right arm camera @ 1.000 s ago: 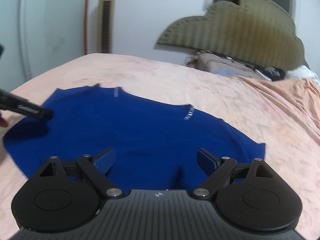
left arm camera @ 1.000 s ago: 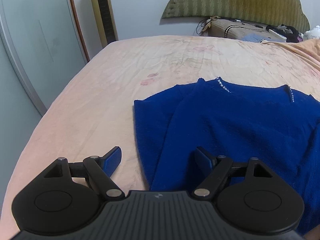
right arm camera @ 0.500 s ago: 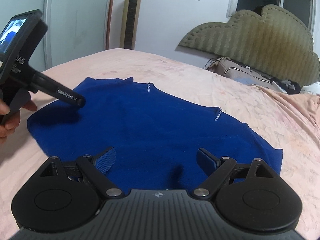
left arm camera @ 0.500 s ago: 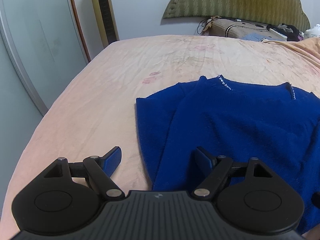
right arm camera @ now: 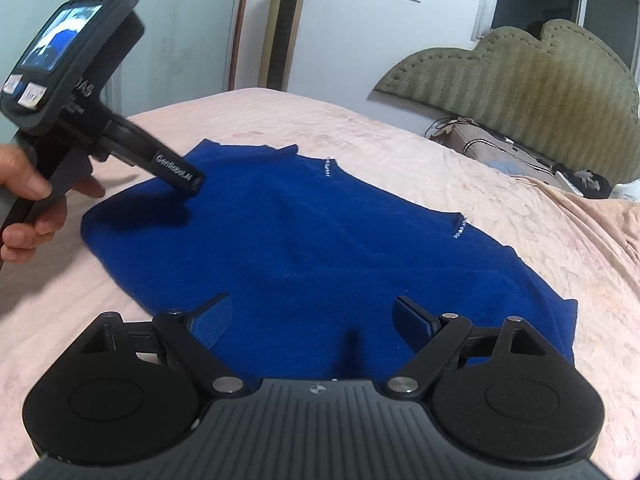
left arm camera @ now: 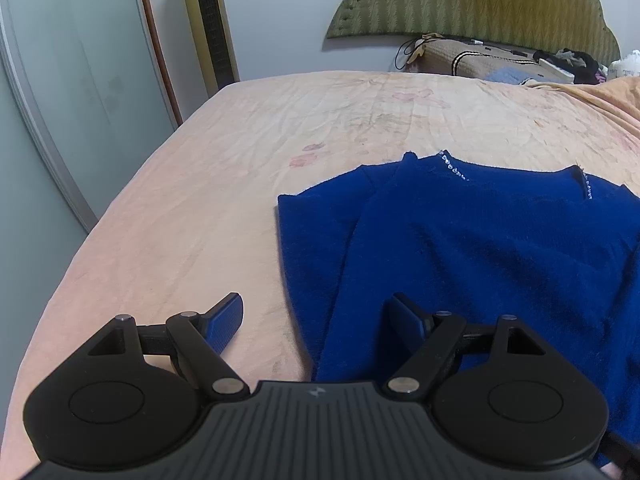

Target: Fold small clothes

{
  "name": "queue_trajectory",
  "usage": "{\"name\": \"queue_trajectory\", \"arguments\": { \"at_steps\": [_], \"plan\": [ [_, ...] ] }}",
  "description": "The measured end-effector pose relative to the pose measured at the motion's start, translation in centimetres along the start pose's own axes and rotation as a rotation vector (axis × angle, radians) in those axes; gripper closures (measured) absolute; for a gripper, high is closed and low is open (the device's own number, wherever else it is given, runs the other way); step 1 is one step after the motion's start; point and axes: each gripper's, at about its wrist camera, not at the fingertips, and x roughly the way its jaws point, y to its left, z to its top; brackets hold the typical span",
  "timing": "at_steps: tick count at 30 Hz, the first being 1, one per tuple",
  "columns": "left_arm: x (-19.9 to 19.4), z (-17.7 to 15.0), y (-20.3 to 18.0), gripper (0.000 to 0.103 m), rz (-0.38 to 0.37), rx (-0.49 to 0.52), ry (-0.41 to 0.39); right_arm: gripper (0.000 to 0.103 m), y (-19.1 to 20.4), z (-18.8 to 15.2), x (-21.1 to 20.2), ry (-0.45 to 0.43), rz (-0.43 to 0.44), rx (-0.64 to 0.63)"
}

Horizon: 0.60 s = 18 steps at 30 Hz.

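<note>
A small dark blue knit top (left arm camera: 480,248) lies flat on the peach bed sheet (left arm camera: 224,184), its neckline with small beads toward the headboard; its sleeves look folded over the body. It also shows in the right wrist view (right arm camera: 320,256). My left gripper (left arm camera: 316,318) is open and empty, hovering over the top's left near edge. My right gripper (right arm camera: 312,318) is open and empty, above the top's near hem. The left gripper also shows in the right wrist view (right arm camera: 188,178), held by a hand over the top's left part.
The bed's left edge (left arm camera: 80,264) drops toward a glass door (left arm camera: 60,92). A tall gold tower fan (left arm camera: 208,28) stands by the wall. A green headboard (left arm camera: 480,0) with a pillow (left arm camera: 472,60) and clutter is at the far end.
The right gripper has risen and pulled back, so the left gripper and hand now show large at its left. The left gripper has shifted slightly; the top lies still.
</note>
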Motion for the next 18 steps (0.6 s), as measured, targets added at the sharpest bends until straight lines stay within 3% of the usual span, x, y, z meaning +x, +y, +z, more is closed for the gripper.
{"name": "queue_trajectory", "arguments": {
  "at_steps": [18],
  "plan": [
    [-0.2, 0.2, 0.7, 0.023, 0.012, -0.002, 0.006, 0.014, 2.9, -0.2, -0.5, -0.008, 0.067, -0.07]
  ]
}}
